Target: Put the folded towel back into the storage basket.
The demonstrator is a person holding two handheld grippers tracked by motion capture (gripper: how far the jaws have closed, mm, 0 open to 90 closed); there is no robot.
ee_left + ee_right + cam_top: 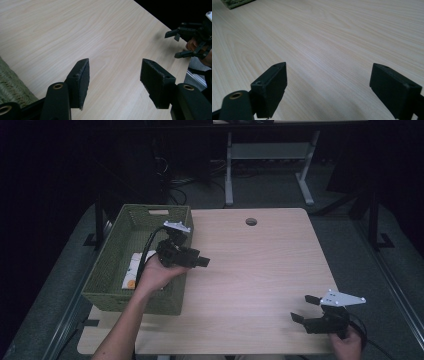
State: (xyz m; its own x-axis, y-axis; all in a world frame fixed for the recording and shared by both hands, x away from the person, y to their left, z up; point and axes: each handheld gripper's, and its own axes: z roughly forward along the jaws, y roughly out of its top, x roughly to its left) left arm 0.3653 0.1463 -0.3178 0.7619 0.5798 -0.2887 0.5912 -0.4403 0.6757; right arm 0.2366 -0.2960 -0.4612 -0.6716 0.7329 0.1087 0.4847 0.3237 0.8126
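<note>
Hovering at the right rim of the green woven rectangular basket (112,265), the left gripper (200,261) points out over the pale wood-grain tabletop (250,270), away from the basket. Its jaws stand moderately wide with nothing between the pads, only bare wood beneath them in the left gripper view (113,82). The white flat packet with an orange mark (132,270) lies on the basket floor, behind and to the left of this claw and just below the hand holding it. Its long axis appears to run along the basket's length, toward the far wall. This is clearly the nearer hand to the packet; any reach for it would mean turning the claw back over the rim and down. Far to the right, near the table's near edge, the right gripper (304,309) rests low with jaws spread wide and empty, well apart from the basket.
</note>
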